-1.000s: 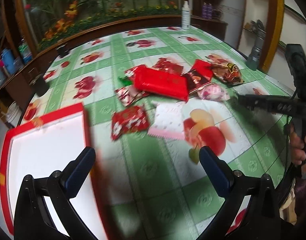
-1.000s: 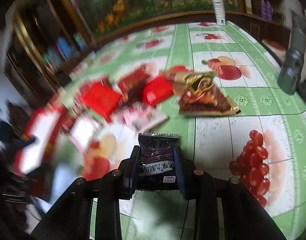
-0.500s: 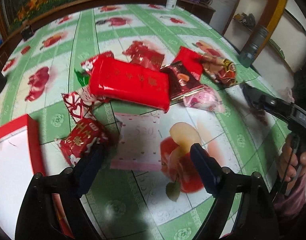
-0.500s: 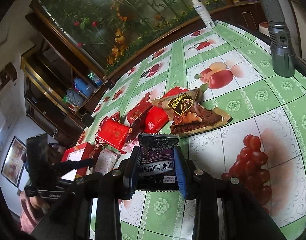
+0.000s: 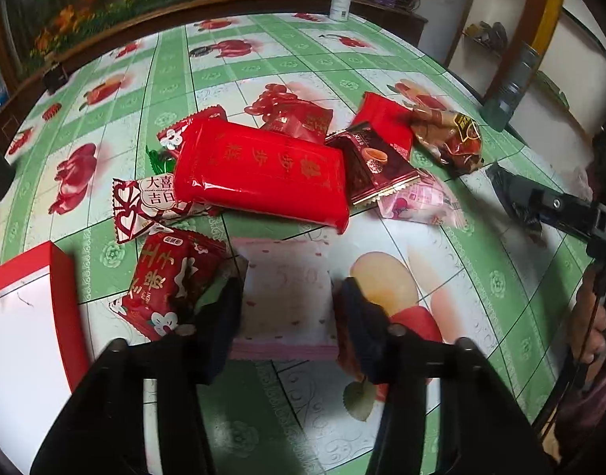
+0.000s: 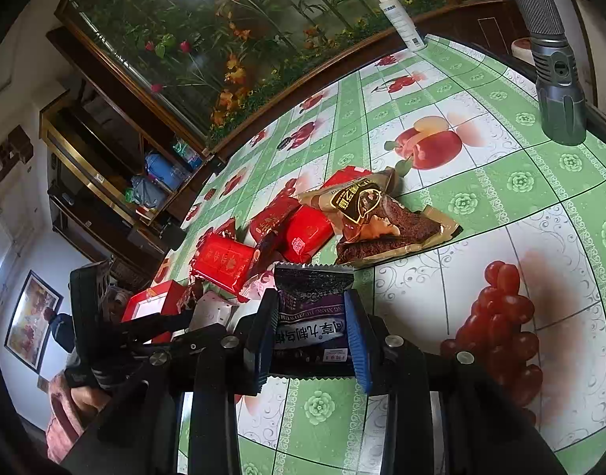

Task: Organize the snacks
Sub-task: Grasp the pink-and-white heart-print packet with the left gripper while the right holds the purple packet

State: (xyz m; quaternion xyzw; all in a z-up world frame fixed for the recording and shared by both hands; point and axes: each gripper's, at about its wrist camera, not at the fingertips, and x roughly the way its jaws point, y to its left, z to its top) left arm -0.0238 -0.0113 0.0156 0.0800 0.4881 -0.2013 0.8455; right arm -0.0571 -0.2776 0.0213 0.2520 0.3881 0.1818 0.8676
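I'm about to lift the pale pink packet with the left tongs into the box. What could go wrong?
The left tongs are closing around the pink packet, but a red snack touches the left finger and may get dragged. The flat packet could slip, missing the red box.

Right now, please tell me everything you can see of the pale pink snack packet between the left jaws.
The pale pink snack packet is a flat, roughly square wrapper, glossy like plastic film, whitish with small red dots and a darker pink band along its near edge. It lies flat on the fruit-print tablecloth, just below the big red pack. The left gripper straddles it, jaws closing on its two sides. The red snack packet meets its left edge.
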